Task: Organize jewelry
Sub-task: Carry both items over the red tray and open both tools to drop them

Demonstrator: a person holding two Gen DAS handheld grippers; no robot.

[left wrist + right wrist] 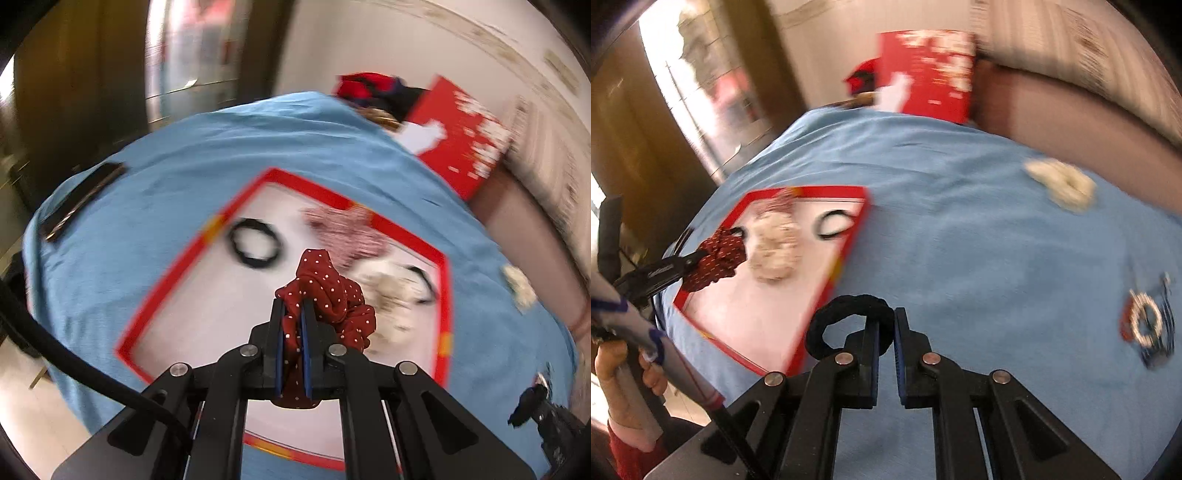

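Note:
My left gripper (293, 306) is shut on a dark red polka-dot scrunchie (332, 295) and holds it above a white tray with a red rim (173, 273). The tray holds a black hair tie (255, 243), a pink striped scrunchie (347, 232) and a cream scrunchie (391, 291). My right gripper (886, 317) is shut on a black hair tie (846, 317) over the blue cloth, just right of the tray (846, 254). The left gripper (698, 258) with the red scrunchie (720, 258) also shows there.
A blue cloth (979, 240) covers the table. On it lie a cream scrunchie (1063, 184) and a red, white and blue scrunchie (1148, 328) at the right. A red box (931, 70) stands at the far edge. A dark flat object (85, 199) lies at the left.

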